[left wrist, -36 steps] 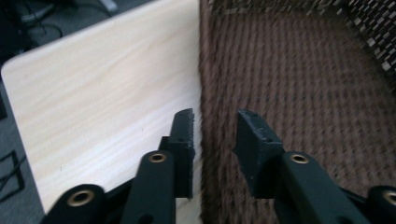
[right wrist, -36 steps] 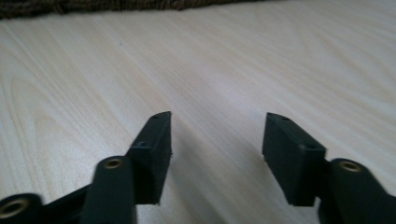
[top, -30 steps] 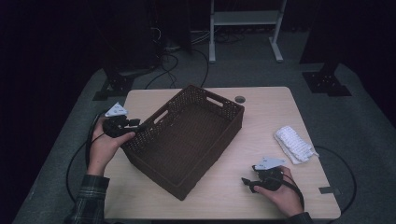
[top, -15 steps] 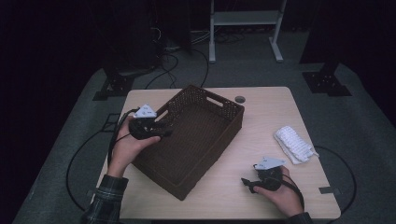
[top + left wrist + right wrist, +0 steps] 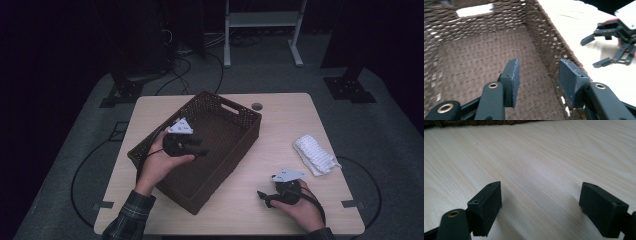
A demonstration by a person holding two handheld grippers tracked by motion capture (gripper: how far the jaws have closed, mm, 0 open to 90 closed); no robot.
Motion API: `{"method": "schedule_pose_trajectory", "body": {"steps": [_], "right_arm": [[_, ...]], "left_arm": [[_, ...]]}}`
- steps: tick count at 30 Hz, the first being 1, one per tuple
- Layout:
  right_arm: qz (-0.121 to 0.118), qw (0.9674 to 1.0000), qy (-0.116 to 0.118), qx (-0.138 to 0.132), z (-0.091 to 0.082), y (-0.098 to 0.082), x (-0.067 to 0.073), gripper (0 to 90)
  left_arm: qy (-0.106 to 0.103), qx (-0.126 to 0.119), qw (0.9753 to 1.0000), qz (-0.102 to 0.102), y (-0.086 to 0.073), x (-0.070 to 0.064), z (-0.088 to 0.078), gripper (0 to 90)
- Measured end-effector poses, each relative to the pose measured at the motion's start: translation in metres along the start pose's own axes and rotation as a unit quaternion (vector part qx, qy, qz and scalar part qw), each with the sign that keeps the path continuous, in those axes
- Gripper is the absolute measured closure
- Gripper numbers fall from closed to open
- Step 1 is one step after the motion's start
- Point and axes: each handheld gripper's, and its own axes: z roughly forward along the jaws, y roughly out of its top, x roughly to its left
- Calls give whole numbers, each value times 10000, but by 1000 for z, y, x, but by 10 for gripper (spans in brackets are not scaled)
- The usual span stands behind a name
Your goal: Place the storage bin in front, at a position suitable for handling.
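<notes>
A dark brown woven basket [image 5: 235, 107] stands slanted on the left half of the light wood table [image 5: 280, 120]. My left gripper [image 5: 201, 148] hovers over the inside of the basket, pointing right. In the left gripper view its jaws [image 5: 539, 77] stand partly open over the basket's woven floor [image 5: 474, 62], with nothing between them. My right gripper [image 5: 262, 196] rests low at the table's front right, pointing left. Its jaws [image 5: 540, 205] have just been opening and stand wide over bare wood, holding nothing. The left gripper view also shows the right gripper [image 5: 590, 53] beyond the basket wall [image 5: 549, 40].
A folded white cloth [image 5: 314, 155] lies near the table's right edge. The basket has a handle cut-out [image 5: 231, 106] in its far wall. A small round hole [image 5: 257, 106] is in the tabletop behind the basket. Cables and stand feet sit on the floor beyond.
My left hand has moved right, from outside the basket's left rim to over its inside. The right hand has stayed put at the front right.
</notes>
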Motion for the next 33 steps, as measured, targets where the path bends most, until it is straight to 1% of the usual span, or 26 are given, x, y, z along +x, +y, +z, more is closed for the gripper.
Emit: {"method": "schedule_pose_trajectory", "body": {"steps": [2,4,5,7,10,11,12,13,14,16,18,20,21,24,25,26,28,29,30,31,33], "right_arm": [[19,10000,1,8,0,0,0,176],[24,10000,-5,8,0,0,0,176],[26,10000,-6,9,0,0,0,176],[32,10000,-6,24,0,0,0,176],[33,10000,-13,26,0,1,0,176],[37,10000,-16,21,0,1,0,176],[39,10000,-17,18,0,1,0,177],[38,10000,-19,17,0,1,0,177],[40,10000,-18,15,1,1,0,176],[41,10000,-20,12,1,1,0,176],[43,10000,-20,12,1,1,0,176],[44,10000,-21,12,1,1,0,177],[44,10000,-21,11,1,1,0,177],[47,10000,-21,14,1,1,-1,176],[46,10000,-21,14,1,1,-1,176],[45,10000,-21,15,1,1,-1,176],[45,10000,-19,15,1,1,-1,176],[45,10000,-19,14,1,1,-1,176],[45,10000,-19,14,1,1,-1,176],[46,10000,-20,15,1,1,-1,176],[45,10000,-20,15,1,1,-1,176]], "left_arm": [[-102,-53,9999,60,1,-6,4,488],[-134,-61,9998,127,1,-11,8,455],[-130,-18,9998,149,1,-13,9,443],[-146,-25,9996,242,1,-17,12,443],[-241,-16,9991,361,0,-23,16,453],[-293,6,9989,371,0,-25,18,461],[-293,6,9989,371,0,-25,18,463],[-434,-6,9988,247,-2,-27,23,454],[-483,39,9985,234,-2,-28,25,442],[-499,122,9980,368,-3,-31,30,439],[-550,143,9976,403,-4,-32,32,443],[-548,161,9976,403,-5,-33,33,438],[-573,230,9969,484,-6,-35,35,450],[-677,248,9962,490,-9,-36,37,478],[-724,246,9956,542,-10,-37,38,480],[-770,260,9952,551,-12,-38,39,482],[-798,234,9950,558,-15,-40,39,482],[-770,242,9949,610,-16,-40,39,483],[-770,242,9949,610,-16,-40,39,483],[-762,177,9953,574,-18,-41,40,483],[-760,176,9955,542,-20,-41,40,483]]}}
